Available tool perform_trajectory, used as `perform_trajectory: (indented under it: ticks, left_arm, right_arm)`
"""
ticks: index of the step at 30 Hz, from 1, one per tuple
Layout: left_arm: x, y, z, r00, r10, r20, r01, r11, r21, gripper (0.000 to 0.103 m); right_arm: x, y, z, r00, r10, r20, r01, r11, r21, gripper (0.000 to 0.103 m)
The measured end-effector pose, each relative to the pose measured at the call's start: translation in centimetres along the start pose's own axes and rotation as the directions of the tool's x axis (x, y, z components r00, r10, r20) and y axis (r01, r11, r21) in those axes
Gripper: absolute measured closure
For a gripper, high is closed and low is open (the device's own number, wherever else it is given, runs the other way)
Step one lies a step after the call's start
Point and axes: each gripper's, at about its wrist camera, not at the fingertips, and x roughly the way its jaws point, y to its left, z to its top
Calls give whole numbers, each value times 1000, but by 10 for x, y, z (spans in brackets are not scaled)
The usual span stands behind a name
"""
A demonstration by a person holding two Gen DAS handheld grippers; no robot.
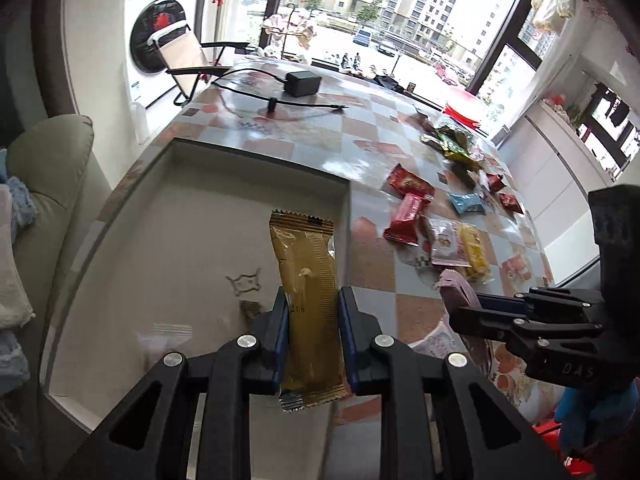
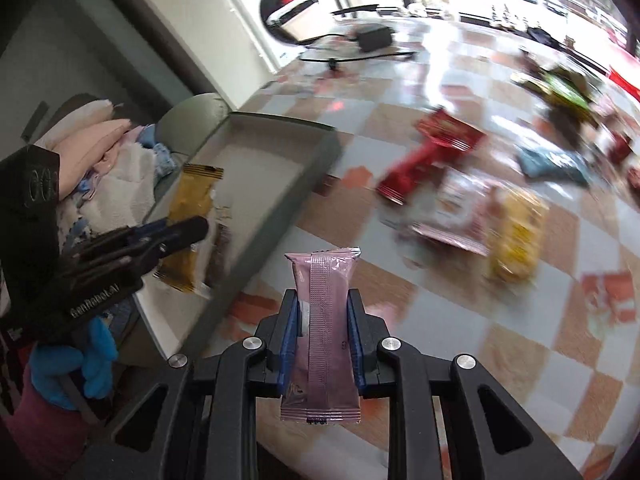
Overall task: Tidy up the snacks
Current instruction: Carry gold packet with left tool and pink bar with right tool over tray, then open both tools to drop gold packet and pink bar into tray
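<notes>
Bright window daylight glares off the table; right view motion-blurred, edges fisheye-warped

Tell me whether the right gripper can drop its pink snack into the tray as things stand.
Probably yes. The right gripper holds the pink snack just beside the tray, whose top is open. The left gripper, holding a gold snack, crowds the near end, so aim farther along.

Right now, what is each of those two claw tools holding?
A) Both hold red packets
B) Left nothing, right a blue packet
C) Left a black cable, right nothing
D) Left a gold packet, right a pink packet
D: the left gripper is clamped on a gold snack packet above the tray, and the right gripper is clamped on a pink snack packet.
</notes>
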Motion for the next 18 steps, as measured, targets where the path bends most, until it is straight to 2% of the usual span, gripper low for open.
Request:
perform_trajectory:
  ticks: [7,12,13,14,16,18]
  left_arm:
    - [9,49,-10,999,39,-29,-41,996,-80,78]
    - [21,55,-17,996,64,-58,-67,996,-59,75]
    - [23,55,-18,996,64,-63,-68,996,-58,69]
    - [24,56,-18,996,60,-65,-64,996,-62,64]
    - [23,56,-17,996,62,-59,-66,995,-69,47]
    - [21,53,-15,996,77,-51,-80,995,-64,41]
  right_arm:
    - [52,63,54,996,88,-33,-89,996,-24,79]
    - [83,80,74,994,87,-71,-88,996,-14,78]
    - [86,80,75,993,81,-82,-82,997,-9,69]
    - [89,78,76,993,74,-92,-74,997,-2,43]
    - [87,72,75,996,54,-77,-54,999,8,14]
    - [76,61,70,999,17,-41,-17,1000,11,14]
